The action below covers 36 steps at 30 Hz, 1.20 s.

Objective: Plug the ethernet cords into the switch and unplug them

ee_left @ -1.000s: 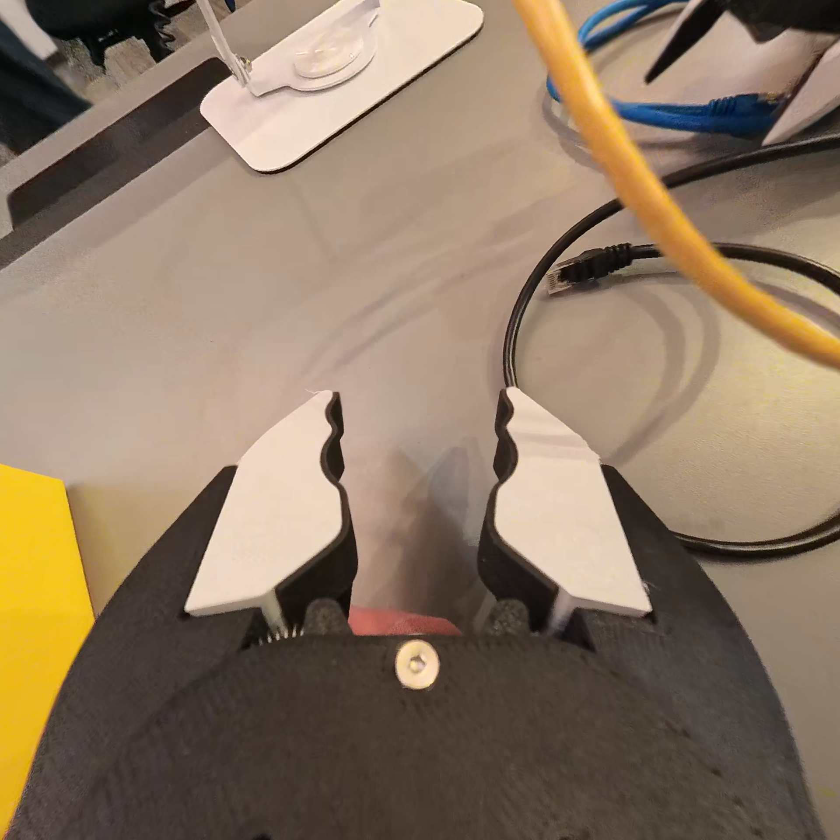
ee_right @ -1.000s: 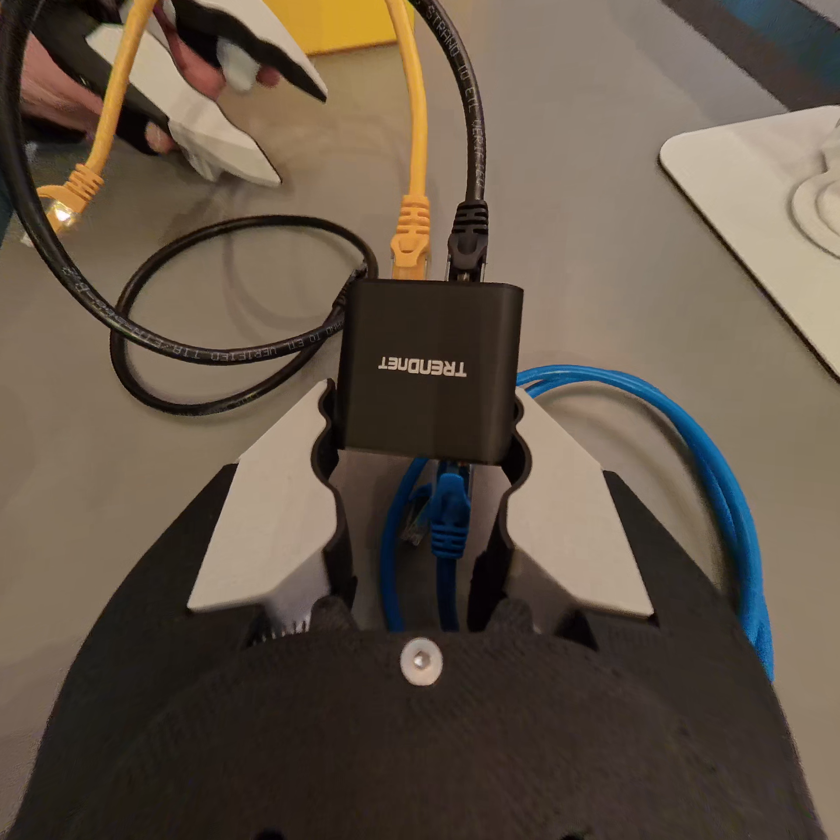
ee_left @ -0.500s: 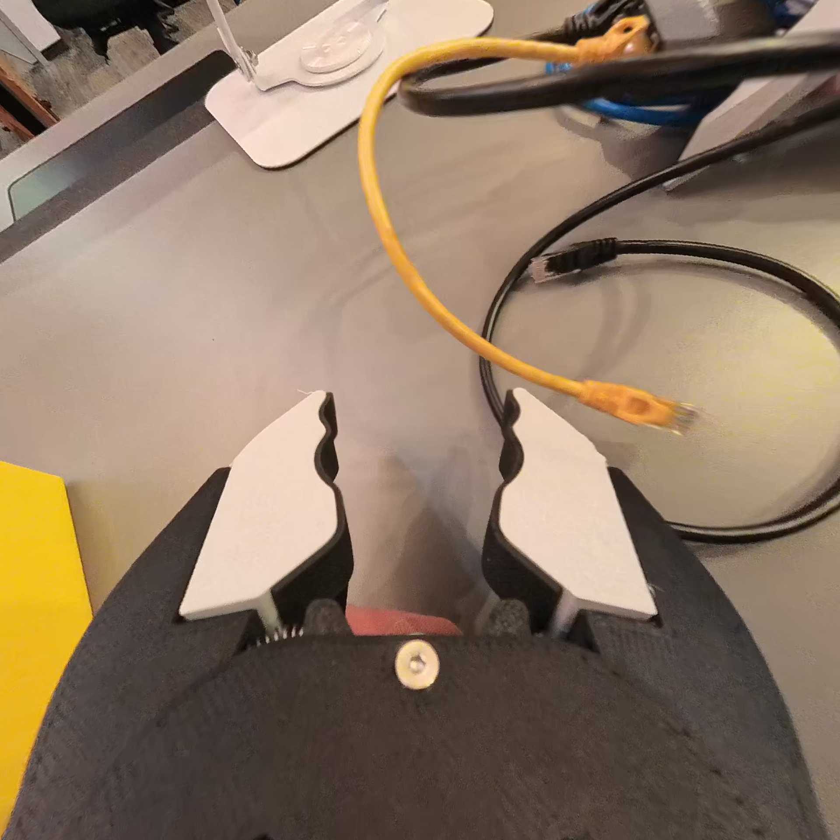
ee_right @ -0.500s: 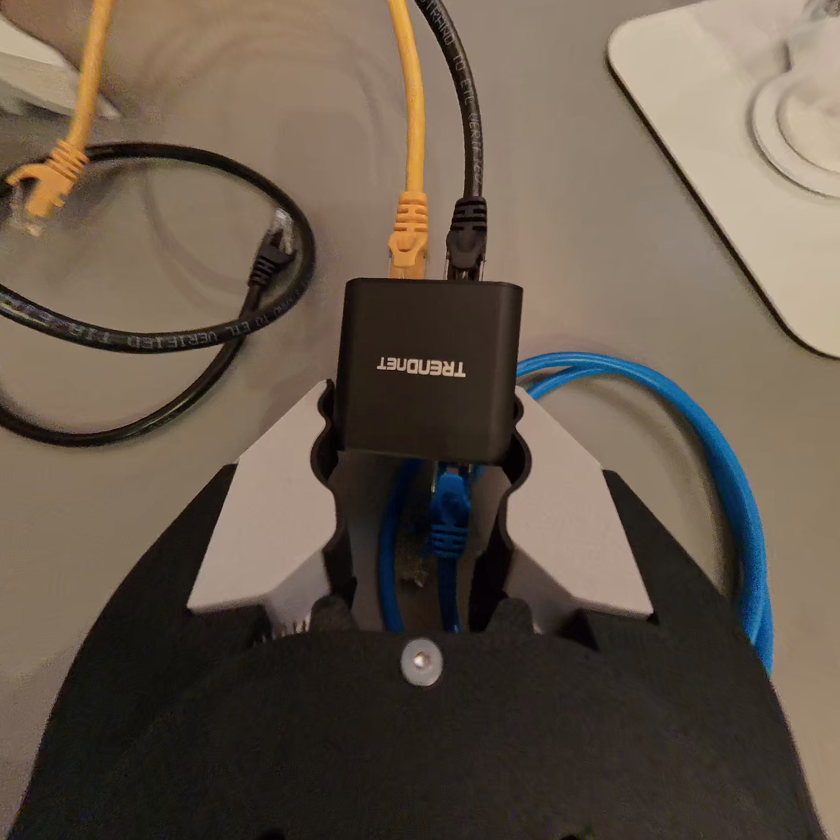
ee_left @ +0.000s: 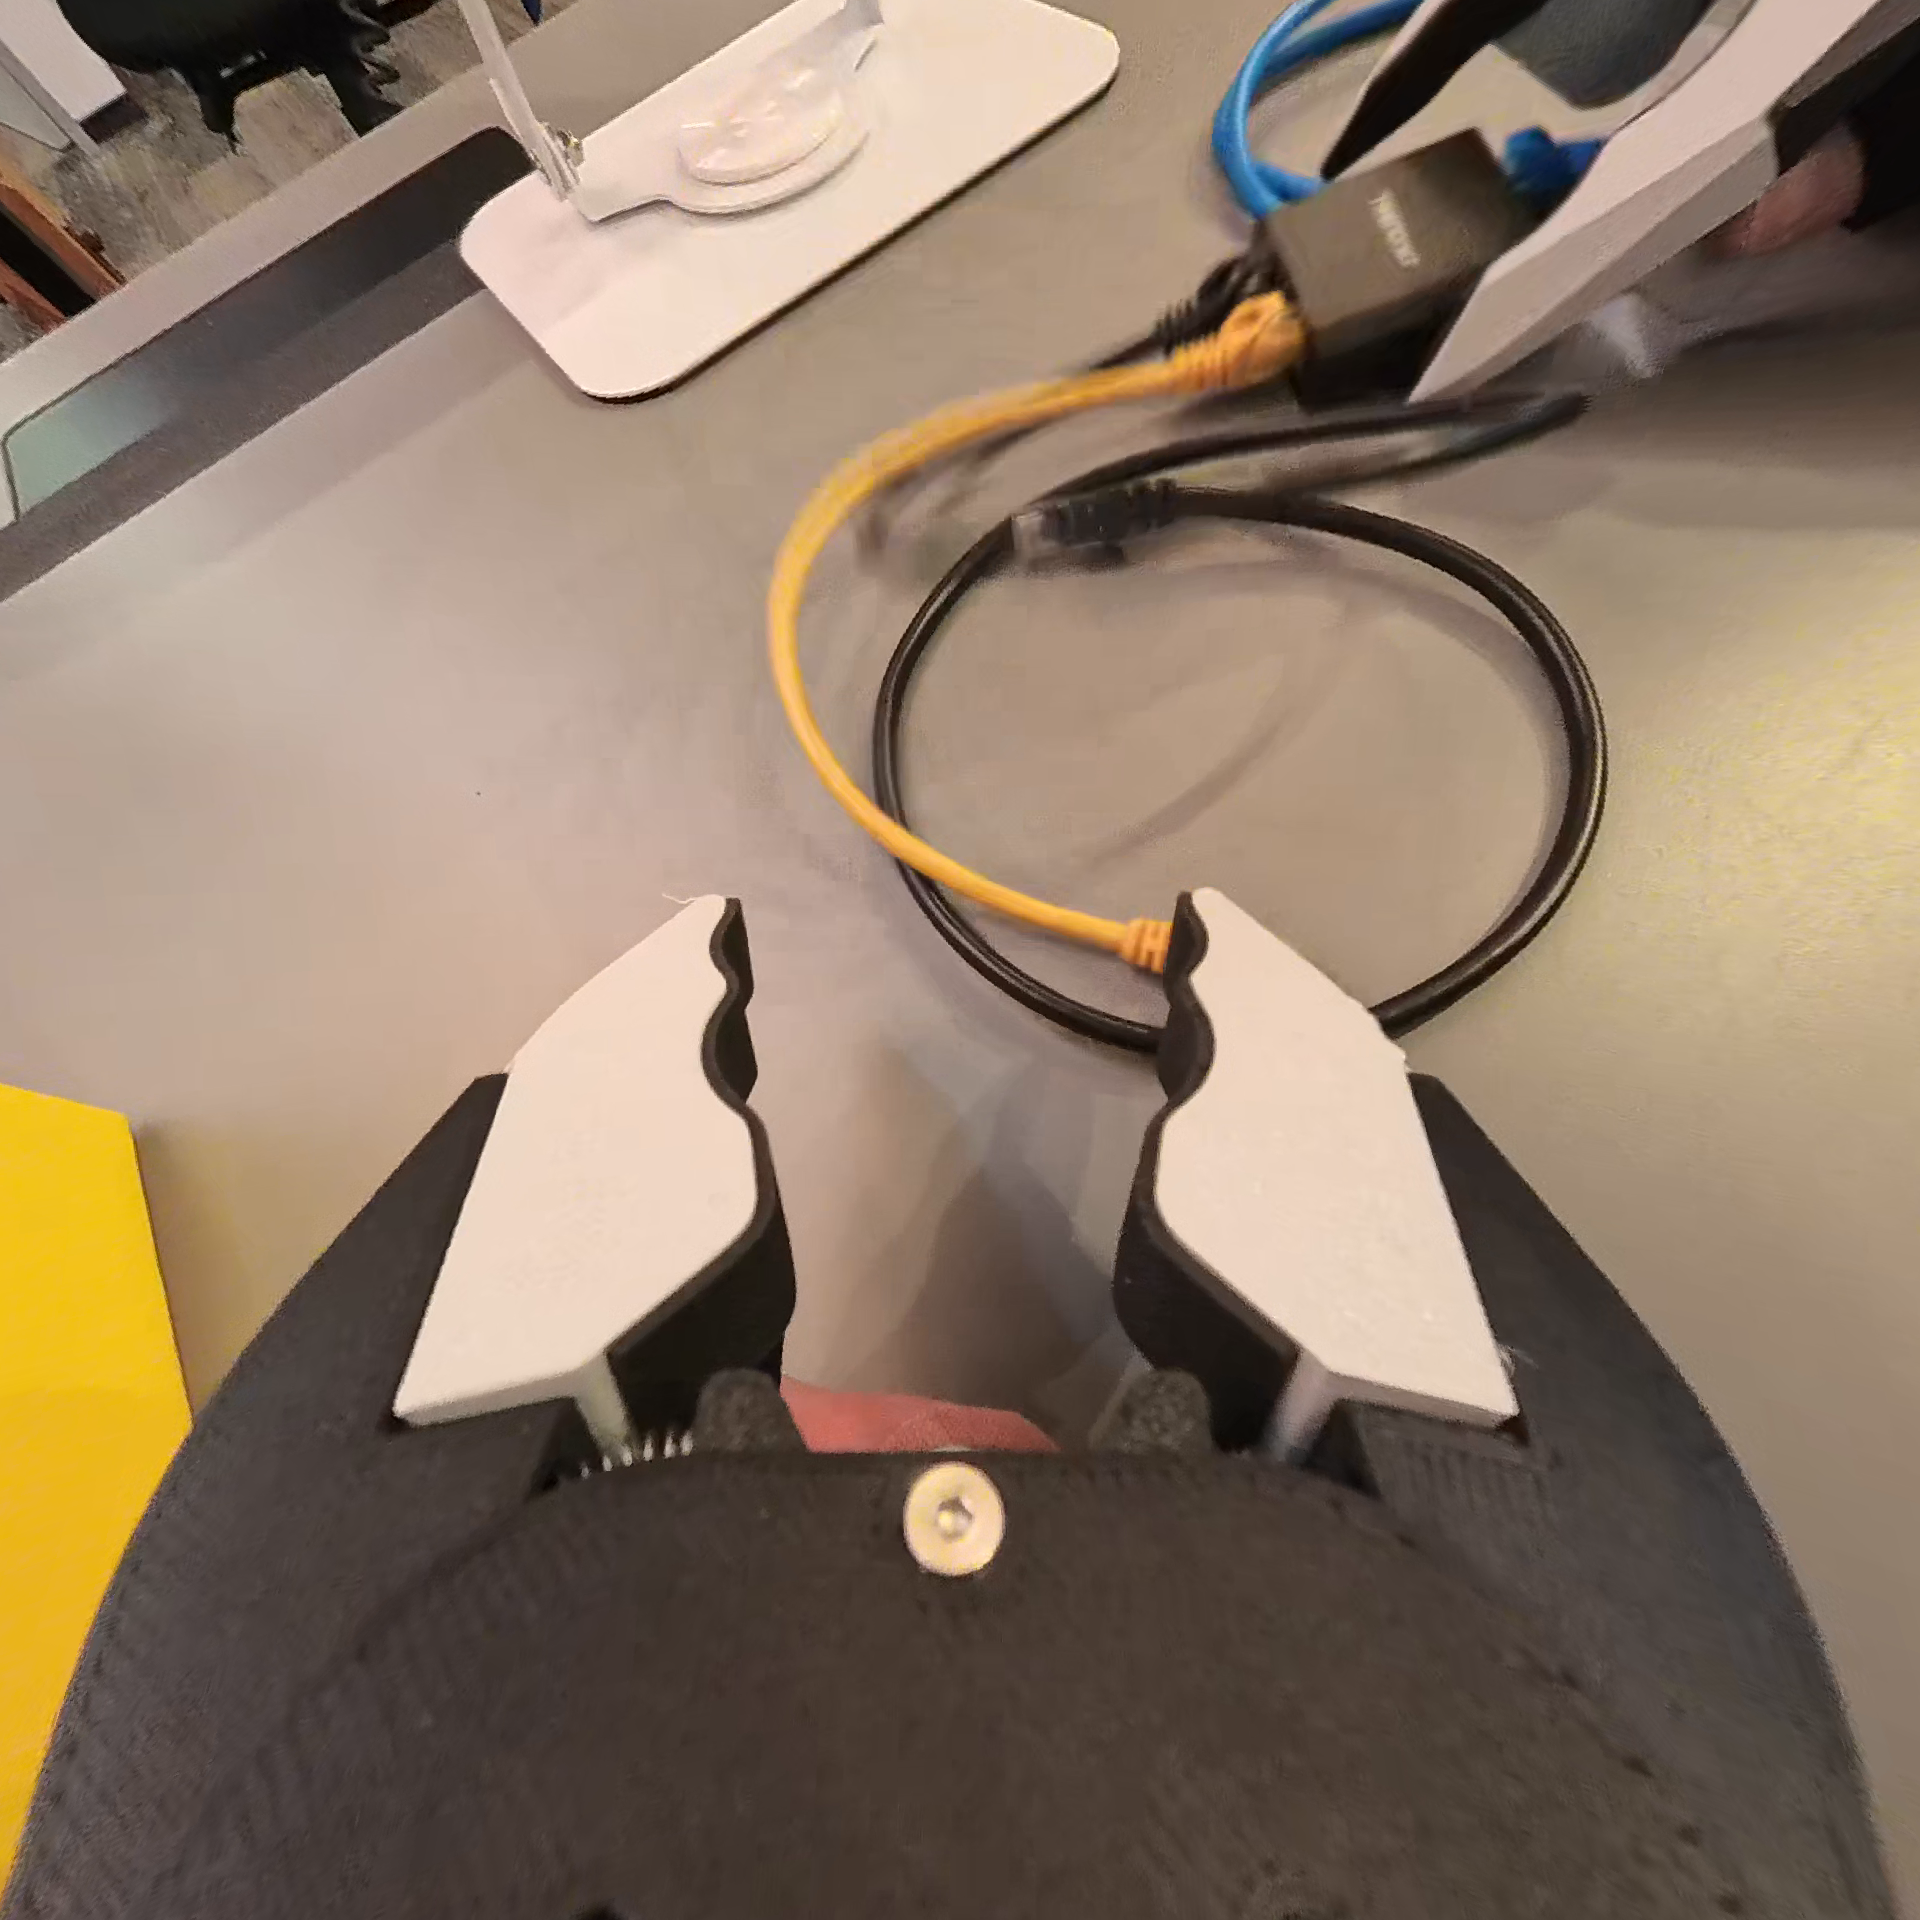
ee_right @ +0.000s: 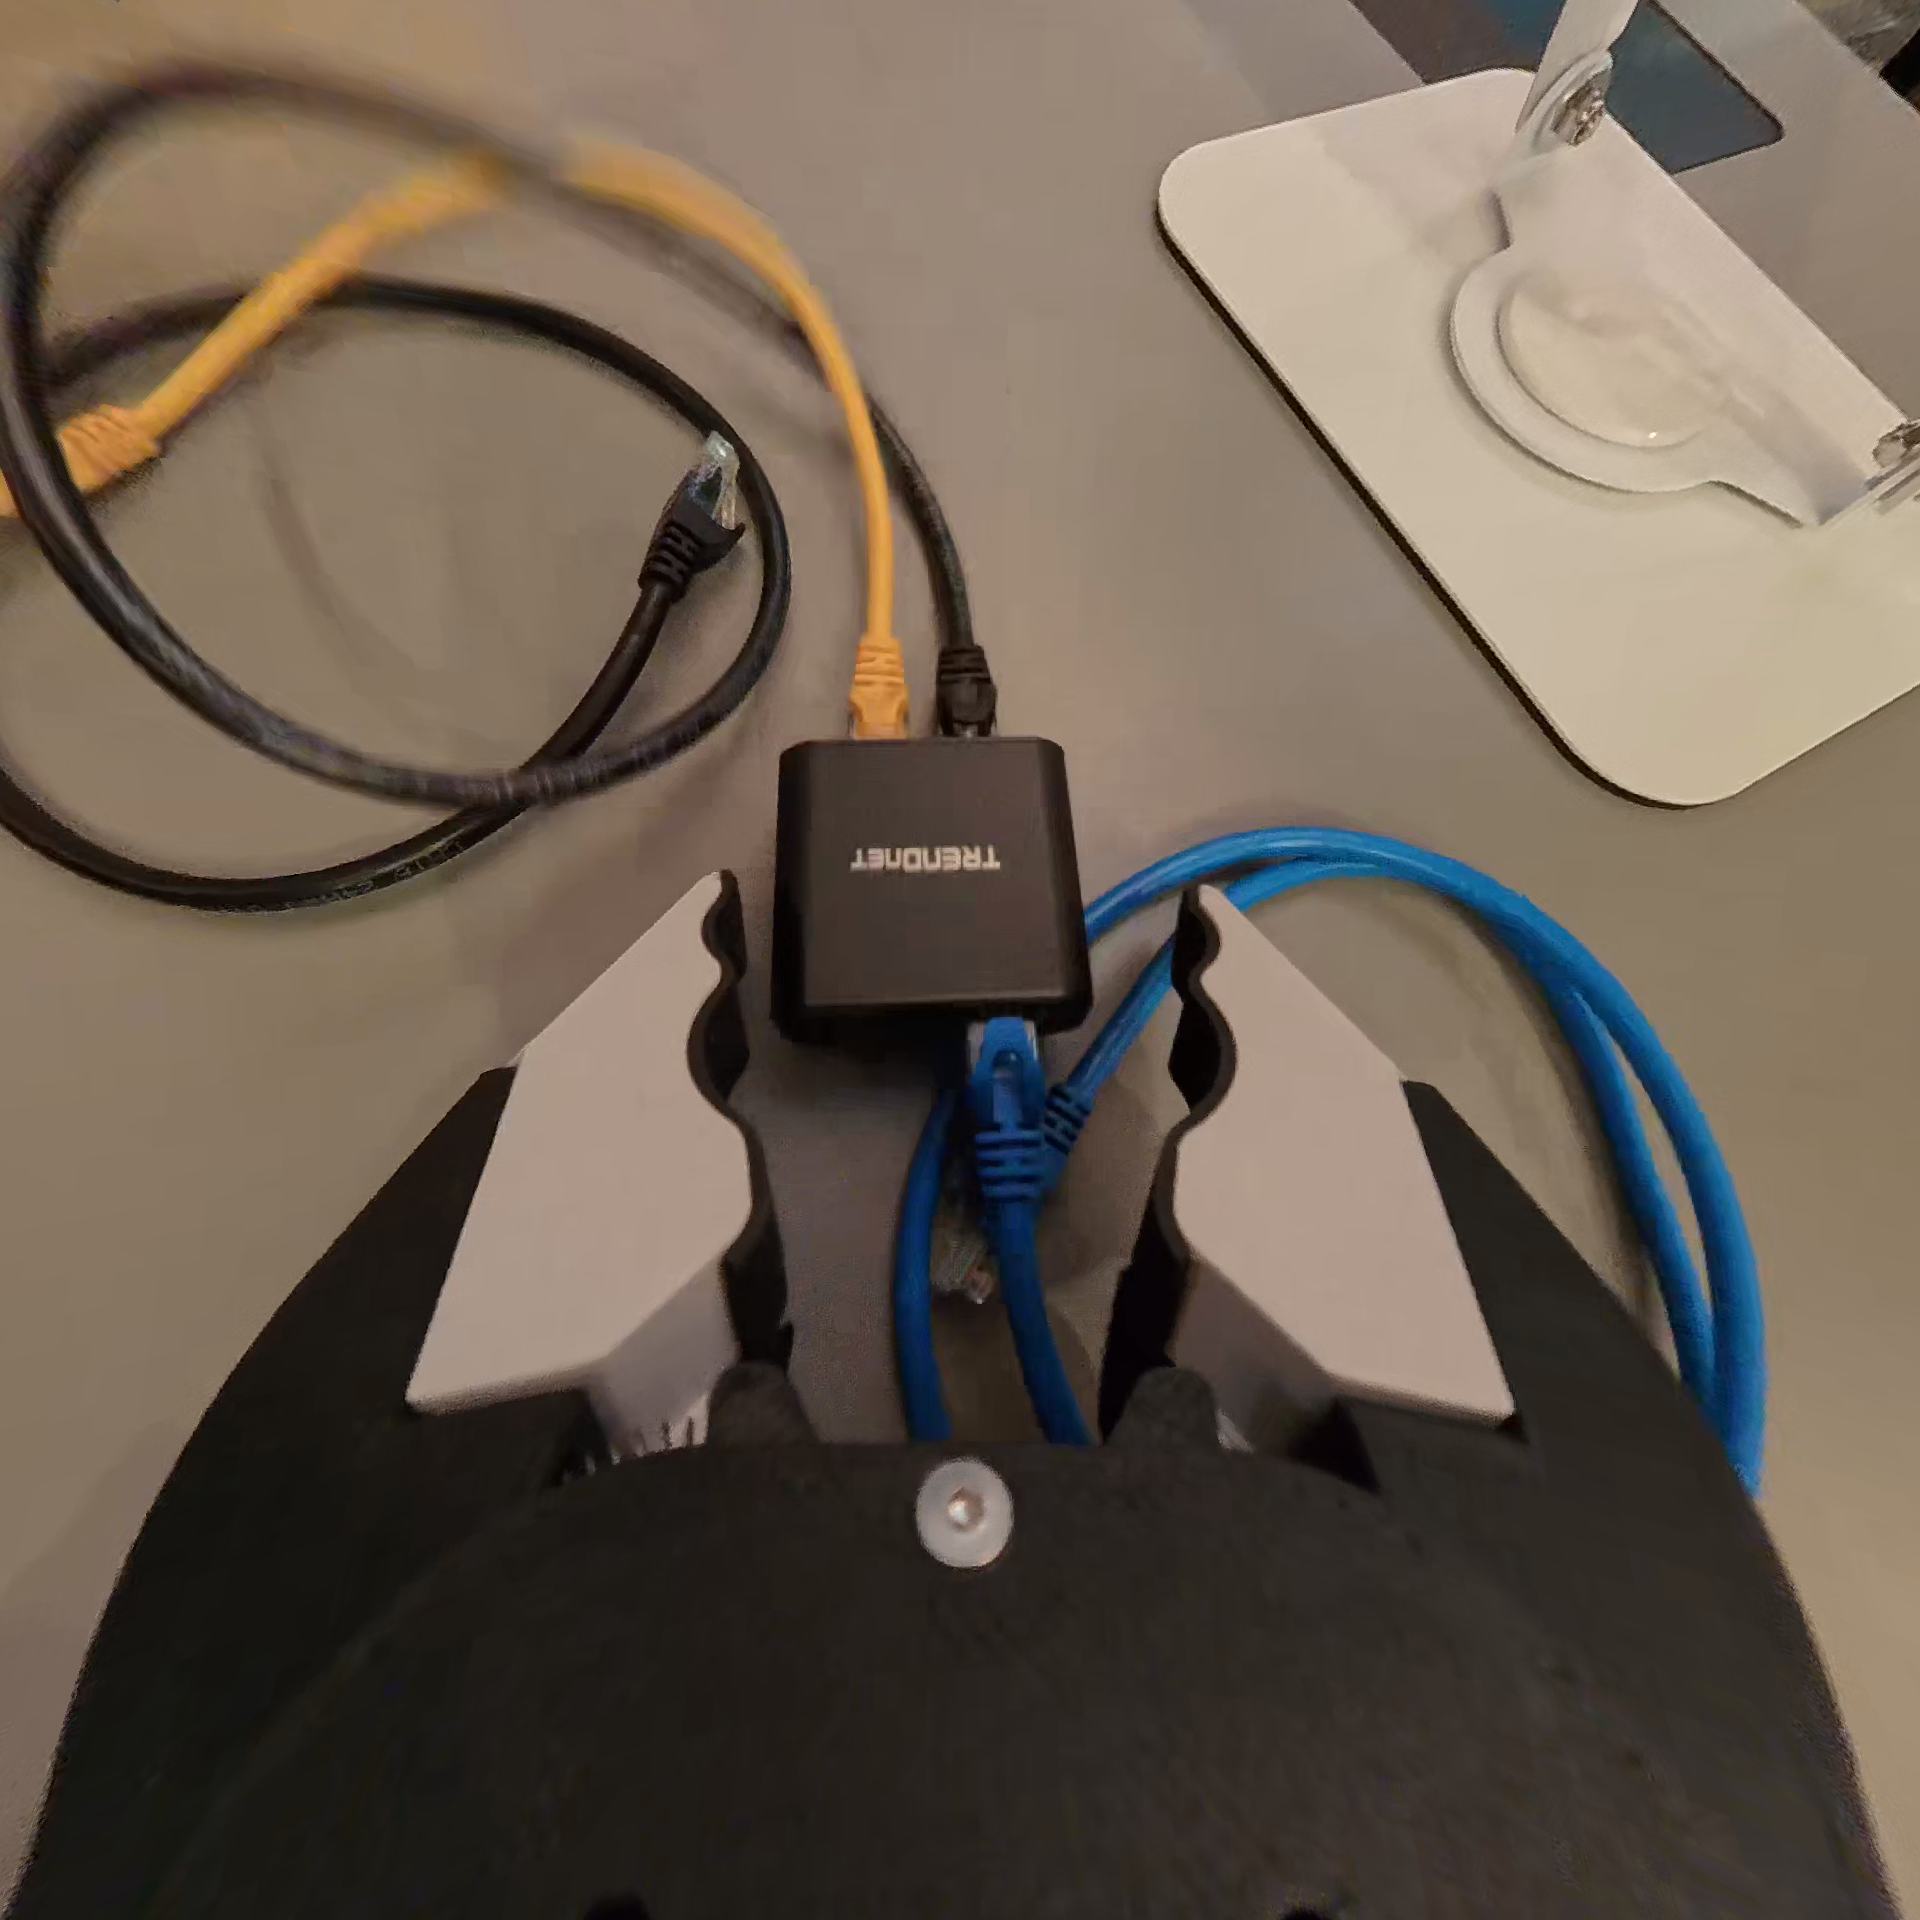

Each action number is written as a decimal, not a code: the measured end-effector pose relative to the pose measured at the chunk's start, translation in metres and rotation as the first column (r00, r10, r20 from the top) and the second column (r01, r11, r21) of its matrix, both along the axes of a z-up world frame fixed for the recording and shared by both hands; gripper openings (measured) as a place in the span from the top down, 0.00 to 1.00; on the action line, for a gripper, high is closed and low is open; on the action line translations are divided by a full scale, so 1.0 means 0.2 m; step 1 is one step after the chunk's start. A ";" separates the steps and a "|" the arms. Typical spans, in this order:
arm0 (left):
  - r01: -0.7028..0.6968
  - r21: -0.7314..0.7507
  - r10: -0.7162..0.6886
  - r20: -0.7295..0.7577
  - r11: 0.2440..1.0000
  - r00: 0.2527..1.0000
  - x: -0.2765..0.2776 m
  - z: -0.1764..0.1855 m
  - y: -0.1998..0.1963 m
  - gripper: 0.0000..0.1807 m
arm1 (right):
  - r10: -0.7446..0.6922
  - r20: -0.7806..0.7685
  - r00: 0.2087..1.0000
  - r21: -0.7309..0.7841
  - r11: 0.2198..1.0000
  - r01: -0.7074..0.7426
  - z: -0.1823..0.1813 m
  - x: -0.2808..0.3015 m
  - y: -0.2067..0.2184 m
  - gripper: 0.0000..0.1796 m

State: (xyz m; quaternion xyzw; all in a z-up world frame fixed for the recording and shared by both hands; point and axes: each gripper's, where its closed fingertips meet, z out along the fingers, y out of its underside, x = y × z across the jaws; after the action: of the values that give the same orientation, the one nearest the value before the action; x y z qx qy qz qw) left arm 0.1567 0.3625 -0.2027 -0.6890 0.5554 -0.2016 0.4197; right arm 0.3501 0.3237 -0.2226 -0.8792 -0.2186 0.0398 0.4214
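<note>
Between the right fingers: the black switch (ee_right: 928, 883) lies on the grey table (ee_right: 1195, 644) at frame centre, a gap showing on both sides.
Right gripper (ee_right: 961, 940): spread, fingers flanking the switch without touching it.
Left gripper (ee_left: 961, 940): spread and empty, low in the left wrist view over bare table (ee_left: 416, 727).
Switch in the left wrist view (ee_left: 1392, 244): upper right, with the right gripper's grey fingers (ee_left: 1621, 197) on either side.
Yellow cord (ee_right: 873, 499): one plug seated in the switch's far face; its loose end (ee_left: 1143, 943) sits just beside the left gripper's right fingertip.
Black cord (ee_right: 416, 790): one plug in the far face next to the yellow one; it loops at left, its free plug (ee_right: 691, 525) lying inside the loop.
Blue cord (ee_right: 1558, 987): a plug (ee_right: 1003, 1101) sits at the switch's near face between the right fingers; the cord coils off to the right.
White stand base (ee_right: 1558, 416): upper right of the right wrist view, well apart from the switch.
Yellow sheet (ee_left: 62, 1299): left edge of the left wrist view.
</note>
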 end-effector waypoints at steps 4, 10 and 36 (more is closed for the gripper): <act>-0.002 0.003 0.002 -0.002 1.000 1.000 0.00 0.00 0.00 0.57 | -0.011 -0.012 1.000 0.049 0.999 0.012 0.04 0.01 0.00 0.49; 0.001 0.015 -0.001 -0.015 1.000 1.000 0.00 -0.01 0.00 0.57 | -0.021 0.003 1.000 0.098 0.995 0.020 0.07 0.02 -0.02 0.49; 0.003 0.026 -0.002 -0.028 1.000 1.000 0.00 -0.02 0.00 0.57 | -0.046 -0.008 0.999 0.217 0.975 0.047 0.16 0.07 -0.04 0.53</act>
State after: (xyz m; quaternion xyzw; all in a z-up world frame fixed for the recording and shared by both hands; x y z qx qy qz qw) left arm 0.1574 0.3617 -0.2058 -0.6857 0.5646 -0.1853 0.4204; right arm 0.3644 0.3153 -0.1912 -0.8329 -0.2002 0.0071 0.5159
